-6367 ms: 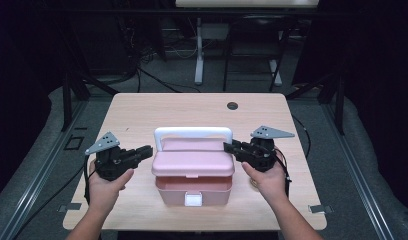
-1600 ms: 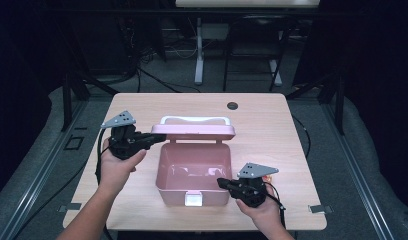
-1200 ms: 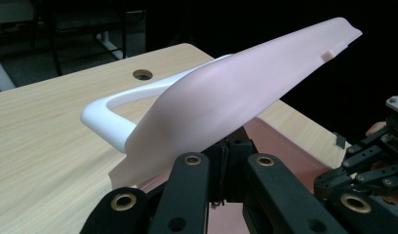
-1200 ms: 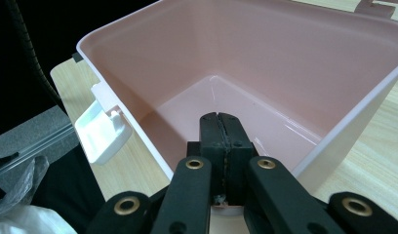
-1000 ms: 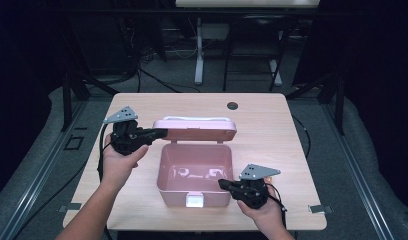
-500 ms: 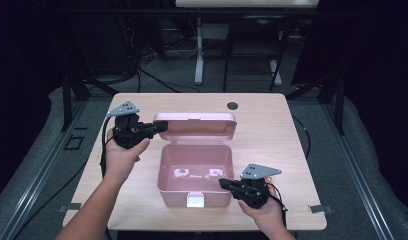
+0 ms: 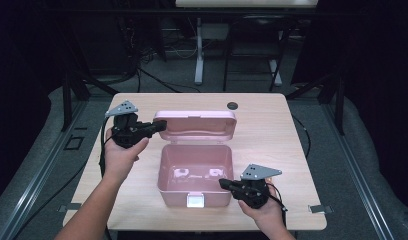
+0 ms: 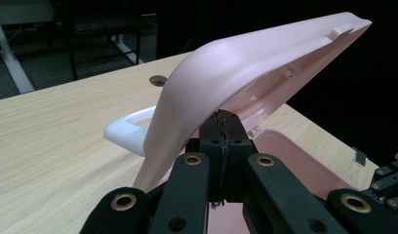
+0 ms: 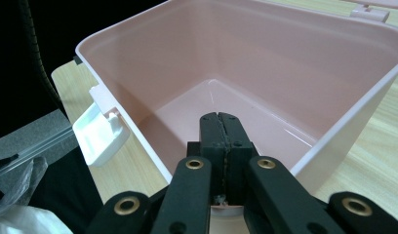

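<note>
Bracing the pink box [image 7: 194, 175] near the front edge of the desk [image 7: 272, 140], I am keeping my right gripper [image 7: 227, 184] pressed at its front right corner with the fingers together and nothing between them; if that contact is slipping off the rim, the box could be skidding or tipping toward the desk edge while I work on the lid. Farther off, my left gripper [image 7: 161, 124] is resting its fingers, also together and gripping nothing, against the left end of the lid [image 7: 194, 124], which is standing raised behind the open box. Since I am only pushing and not clamping, the lid could be sliding off the fingertips and dropping shut, or I could be forcing it too far back and straining the hinge. From the left gripper view I am struggling to tell exactly where the fingers meet the lid's underside [image 8: 246, 73], as the curved shell is hiding the contact. Two small pale shapes inside the box [image 7: 197, 173] are too small for me to identify, the hinge itself is lying hidden, and the white handle [image 8: 126, 129] is partly cut off behind the lid.
</note>
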`<state>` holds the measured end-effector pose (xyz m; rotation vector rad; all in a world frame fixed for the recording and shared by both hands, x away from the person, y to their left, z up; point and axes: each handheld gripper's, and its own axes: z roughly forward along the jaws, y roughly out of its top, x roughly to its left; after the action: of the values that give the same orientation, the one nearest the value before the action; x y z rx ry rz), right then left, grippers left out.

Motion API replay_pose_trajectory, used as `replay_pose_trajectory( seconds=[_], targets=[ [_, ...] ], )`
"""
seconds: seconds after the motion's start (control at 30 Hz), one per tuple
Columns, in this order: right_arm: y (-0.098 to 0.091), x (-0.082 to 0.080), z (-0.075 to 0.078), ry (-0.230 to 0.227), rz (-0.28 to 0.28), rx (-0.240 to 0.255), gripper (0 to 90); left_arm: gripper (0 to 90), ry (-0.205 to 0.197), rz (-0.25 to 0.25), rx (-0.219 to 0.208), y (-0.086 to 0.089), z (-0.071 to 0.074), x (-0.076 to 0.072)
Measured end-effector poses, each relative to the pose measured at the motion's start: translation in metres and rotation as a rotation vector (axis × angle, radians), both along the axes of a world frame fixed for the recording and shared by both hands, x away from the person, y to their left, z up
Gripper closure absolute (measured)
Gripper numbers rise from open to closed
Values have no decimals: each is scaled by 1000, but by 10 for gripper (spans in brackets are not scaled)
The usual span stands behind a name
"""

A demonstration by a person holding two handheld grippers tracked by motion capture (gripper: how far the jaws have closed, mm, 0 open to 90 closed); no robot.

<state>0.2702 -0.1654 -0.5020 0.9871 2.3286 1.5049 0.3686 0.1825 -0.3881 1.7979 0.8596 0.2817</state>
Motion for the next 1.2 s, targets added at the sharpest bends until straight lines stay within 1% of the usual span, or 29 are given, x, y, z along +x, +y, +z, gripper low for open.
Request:
replay_pose_trajectory(
  seconds=[0.27,0.77,1.0,1.07,1.2],
  targets=[
    [0,-1,0,-9,-2,-2,900,899,5,3,1,1,0,2],
    [0,-1,-1,-10,-5,4,900,900,17,16,4,1,-4,8],
    [0,-2,-1,-15,-3,1,900,900,25,37,3,2,-7,14],
    [0,-2,-1,-10,-5,3,900,899,32,50,1,3,-10,16],
    [0,-2,-1,-19,-6,-8,900,899,51,65,0,6,-17,20]
  ],
)
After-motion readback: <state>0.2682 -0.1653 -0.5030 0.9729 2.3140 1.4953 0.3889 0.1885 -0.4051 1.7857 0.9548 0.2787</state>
